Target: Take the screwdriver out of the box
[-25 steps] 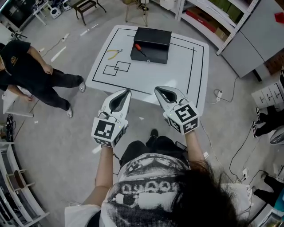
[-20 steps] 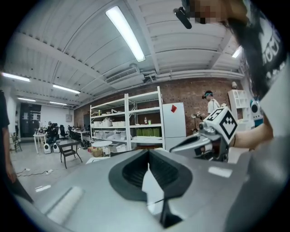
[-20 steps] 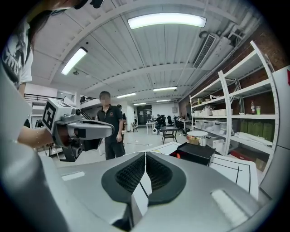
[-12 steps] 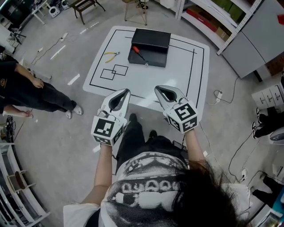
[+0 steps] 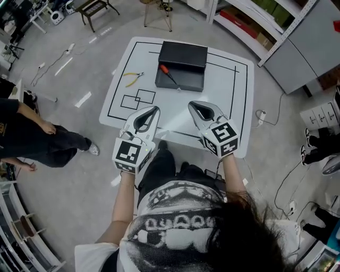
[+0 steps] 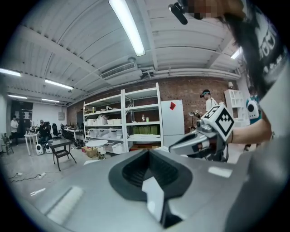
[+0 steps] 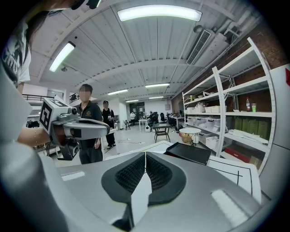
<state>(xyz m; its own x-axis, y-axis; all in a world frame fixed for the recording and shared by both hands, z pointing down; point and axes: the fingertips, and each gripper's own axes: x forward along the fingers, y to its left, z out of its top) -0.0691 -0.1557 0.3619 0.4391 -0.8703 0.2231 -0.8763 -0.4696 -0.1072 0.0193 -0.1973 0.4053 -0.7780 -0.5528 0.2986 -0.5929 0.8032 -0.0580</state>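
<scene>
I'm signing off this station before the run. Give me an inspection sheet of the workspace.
Surface: white table marked with black tape lines.
Job's things: black box, lid open, at the table's far end; red-handled screwdriver lying in it.
Clutter: yellow-handled pliers on the table, left of the box.
Grippers: left gripper and right gripper both shut, empty, above the table's near edge.
Cables: white cable with a plug on the floor right of the table.
Surroundings: shelving at right, chair beyond the table, person on the floor at left.
</scene>
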